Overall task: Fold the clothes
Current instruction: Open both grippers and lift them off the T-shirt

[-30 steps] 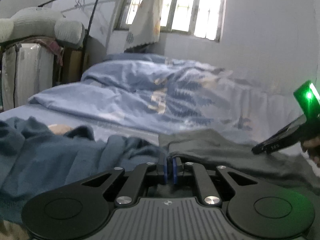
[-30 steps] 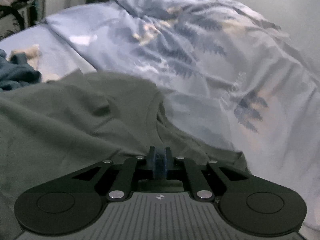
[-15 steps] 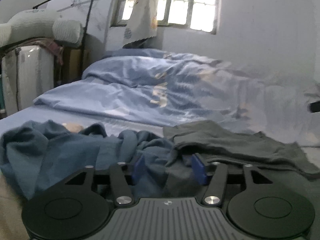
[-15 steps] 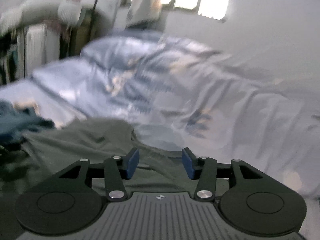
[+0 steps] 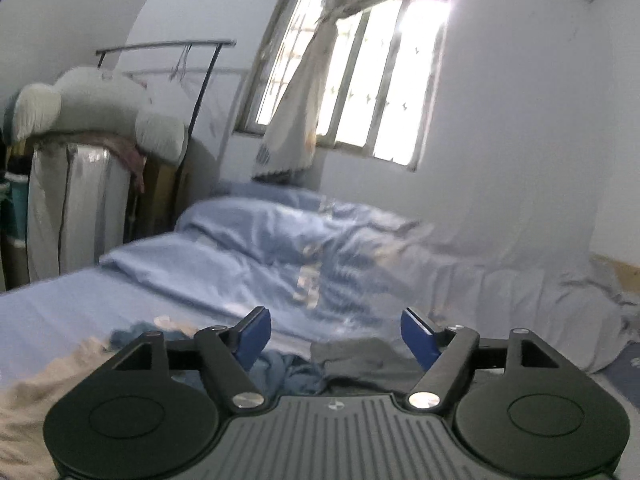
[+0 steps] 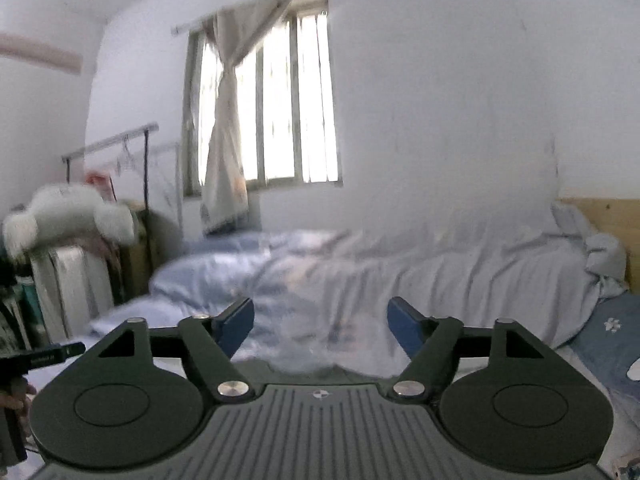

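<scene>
The crumpled dark grey garment (image 5: 360,360) and rumpled blue garment (image 5: 288,368) lie mostly hidden behind the black tongs body; the pale blue quilt (image 6: 280,272) is motion-blurred.

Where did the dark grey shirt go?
In the left wrist view, the dark grey shirt lies low on the bed, just right of the crumpled blue garment, below the blue duvet.

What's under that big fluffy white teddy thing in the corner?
The white plush toy lies on top of a tall white cabinet-like unit, with reddish cloth squashed beneath it. What is inside that unit is hidden.
</scene>
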Available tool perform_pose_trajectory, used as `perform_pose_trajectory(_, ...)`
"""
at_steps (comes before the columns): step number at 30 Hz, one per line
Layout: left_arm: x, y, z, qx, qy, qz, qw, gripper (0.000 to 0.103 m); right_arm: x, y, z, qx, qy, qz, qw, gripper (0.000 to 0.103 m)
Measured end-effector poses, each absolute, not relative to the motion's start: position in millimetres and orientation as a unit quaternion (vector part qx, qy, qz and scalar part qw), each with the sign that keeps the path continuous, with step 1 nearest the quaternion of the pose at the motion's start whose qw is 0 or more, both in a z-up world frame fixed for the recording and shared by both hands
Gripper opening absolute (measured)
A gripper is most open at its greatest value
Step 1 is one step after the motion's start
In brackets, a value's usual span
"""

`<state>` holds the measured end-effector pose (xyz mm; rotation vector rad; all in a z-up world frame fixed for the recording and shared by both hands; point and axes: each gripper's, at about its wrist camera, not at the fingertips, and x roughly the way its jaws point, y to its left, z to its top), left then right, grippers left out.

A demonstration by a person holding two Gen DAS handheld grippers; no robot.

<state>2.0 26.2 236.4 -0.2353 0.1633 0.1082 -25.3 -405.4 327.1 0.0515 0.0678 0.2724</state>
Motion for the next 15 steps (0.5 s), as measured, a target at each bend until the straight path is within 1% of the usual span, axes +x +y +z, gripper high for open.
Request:
perform_pose_trajectory(1, -11.9, 26.7, 246.7, -0.117, 0.075, 0.052, 0.989, 0.078, -38.6, -409.4, 335.1, 0.028, 0.023, 0.138, 0.990, 0.086)
perform_pose_trajectory(3, -37.8, 26.8, 266.4, -0.121, 0.069, 0.050, 0.989, 0.080, -64.4, -415.6, 350.7, 0.036, 0.004, 0.138, 0.990, 0.090)
perform_pose_trajectory(5, -62.3, 25.7, 285.6, -0.134, 0.070, 0.048, 0.987, 0.080, -88.6, -423.5, 363.9, 0.050, -0.007, 0.134, 0.990, 0.093)
perform_pose_trajectory(7, -85.5, 23.2, 301.5, -0.140, 0.067, 0.037, 0.987, 0.084, -108.5, -430.2, 374.3, 0.068, -0.008, 0.125, 0.990, 0.097)
perform_pose_trajectory(9, -102.8, 19.8, 309.8, -0.138, 0.064, 0.024, 0.988, 0.092, -122.9, -437.6, 377.0, 0.077, -0.009, 0.127, 0.989, 0.098)
perform_pose_trajectory(11, -109.9, 14.1, 304.4, -0.132, 0.073, 0.025, 0.988, 0.095, -131.7, -440.5, 371.7, 0.082, -0.010, 0.134, 0.988, 0.101)
perform_pose_trajectory(15, -108.5, -0.8, 275.7, -0.115, 0.119, 0.041, 0.985, 0.095, -131.6, -437.6, 342.5, 0.098, 0.010, 0.149, 0.984, 0.101)
